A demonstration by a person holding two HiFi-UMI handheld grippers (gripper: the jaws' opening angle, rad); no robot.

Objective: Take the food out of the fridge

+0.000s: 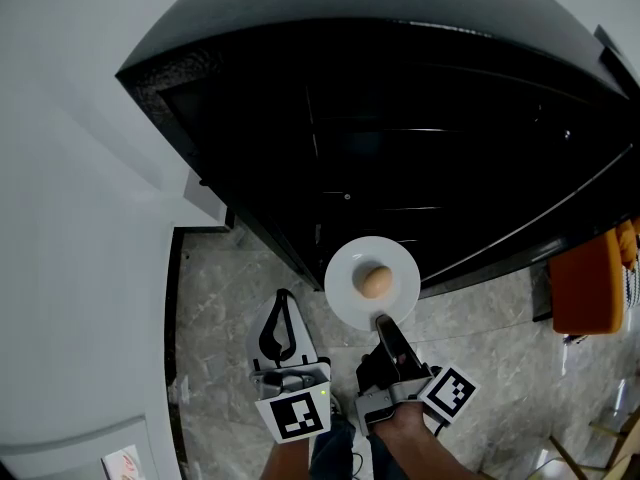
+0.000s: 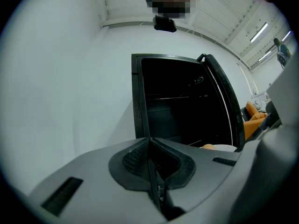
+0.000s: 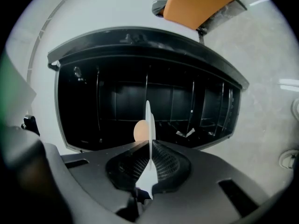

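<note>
A white plate [image 1: 345, 286] carries a tan egg-shaped food item [image 1: 375, 282] and hangs in front of the open black fridge [image 1: 420, 168]. My right gripper [image 1: 385, 326] is shut on the plate's near rim. In the right gripper view the plate [image 3: 149, 125] shows edge-on between the jaws, with the food [image 3: 139, 130] to its left and the dark fridge shelves [image 3: 140, 111] behind. My left gripper [image 1: 281, 320] is lower left of the plate, shut with nothing in it; its jaws [image 2: 152, 169] meet in the left gripper view, facing the fridge interior [image 2: 182, 111].
A white wall [image 1: 80, 218] runs along the left of the fridge. The floor [image 1: 490, 328] is grey marble tile. An orange seat [image 1: 590, 283] stands at the right. The open fridge door [image 2: 224, 106] shows at the right in the left gripper view.
</note>
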